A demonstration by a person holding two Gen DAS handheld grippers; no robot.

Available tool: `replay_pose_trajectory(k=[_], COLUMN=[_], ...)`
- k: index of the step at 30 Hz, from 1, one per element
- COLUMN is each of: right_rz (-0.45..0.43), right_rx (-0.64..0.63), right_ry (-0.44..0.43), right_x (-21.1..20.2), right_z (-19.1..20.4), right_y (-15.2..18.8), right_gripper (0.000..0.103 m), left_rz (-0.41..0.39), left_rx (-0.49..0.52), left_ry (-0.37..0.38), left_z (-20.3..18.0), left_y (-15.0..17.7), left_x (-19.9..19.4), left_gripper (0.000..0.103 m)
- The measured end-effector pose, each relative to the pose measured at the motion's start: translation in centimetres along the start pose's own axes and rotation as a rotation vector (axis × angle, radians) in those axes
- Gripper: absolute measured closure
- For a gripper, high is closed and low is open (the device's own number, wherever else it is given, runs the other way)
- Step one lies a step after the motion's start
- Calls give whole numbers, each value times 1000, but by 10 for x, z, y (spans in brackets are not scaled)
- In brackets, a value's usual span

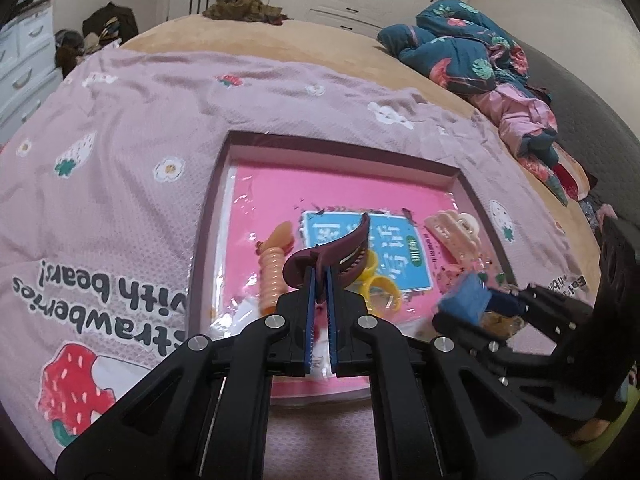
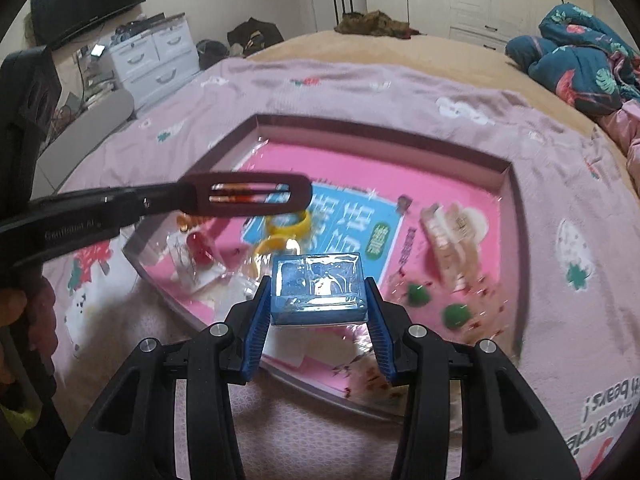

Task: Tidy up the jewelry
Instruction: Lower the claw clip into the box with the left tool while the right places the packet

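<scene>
On the left, the lilac strawberry-print blanket [image 1: 120, 168] is covering the bed, and the shallow dark-rimmed tray [image 1: 344, 148] with its pink lining is lying on it.

Inside the tray, reading from its left side in the left wrist view, one peach ribbed hair clip [image 1: 274, 268] is lying near the left edge. Next comes the left gripper [image 1: 320, 276], its jaws pressing all but together on one dark maroon claw clip [image 1: 340, 248], which is sticking up above the tray's blue printed card [image 1: 400, 256]. Just right of that clip, two yellow rings [image 1: 382, 288] are lying side by side, touching. Farther right, one pale pink claw clip [image 1: 452, 236] is resting near the tray's right wall.

At the right, the right gripper [image 2: 319, 296] is standing partly open with one small blue box [image 2: 318, 286] wrapped in clear film between its jaws, both pads pressing on the box's sides, above the near part of the tray. In the right wrist view, two green blobs [image 2: 456, 314], too blurred to identify, are lying right of the box, and one red bead-like piece [image 2: 200, 250] on a clear packet is lying to its left.
</scene>
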State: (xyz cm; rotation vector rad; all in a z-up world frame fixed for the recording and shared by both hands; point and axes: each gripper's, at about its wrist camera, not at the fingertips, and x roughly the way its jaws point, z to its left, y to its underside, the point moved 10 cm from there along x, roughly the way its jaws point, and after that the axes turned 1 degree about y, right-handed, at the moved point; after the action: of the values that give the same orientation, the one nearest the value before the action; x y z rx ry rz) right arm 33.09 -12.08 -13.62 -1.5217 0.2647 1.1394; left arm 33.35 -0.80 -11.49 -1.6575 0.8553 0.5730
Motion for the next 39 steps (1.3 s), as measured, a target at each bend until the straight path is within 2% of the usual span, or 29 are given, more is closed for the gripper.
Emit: replay_pose_trajectory(k=[14,18,22,30,31,33,37,39], right_rz=[47,28,11,-32,-39,-54,-82,-96], right_rx=[-8,1,12,48,51,59,72,81], right_ry=[-15,-14,-9,13,17,23,40,48], right_x=[11,0,-13,-47,-52,-62,-80,-90], right_z=[14,14,11,1,0,-2,-6,-8], right_y=[13,16,18,23,24,25,27,29], right_gripper=[59,48,47,38,37,33,26,23], left_rz=[24,25,26,-2,-6,-17,-38,-46], left_rx=[-16,-9,-4,33,36,47,60,62], left_ry=[-6,-6,-4,7,6,8,12,15], left_z=[15,12,9,-8,-9,-14,-23,-26], left_y=[9,12,12,7,6,6,7,8], left_x=[6,4,2,-16,-19,-27,-43,-50], left_gripper=[100,100,100,99,97,86,76,65])
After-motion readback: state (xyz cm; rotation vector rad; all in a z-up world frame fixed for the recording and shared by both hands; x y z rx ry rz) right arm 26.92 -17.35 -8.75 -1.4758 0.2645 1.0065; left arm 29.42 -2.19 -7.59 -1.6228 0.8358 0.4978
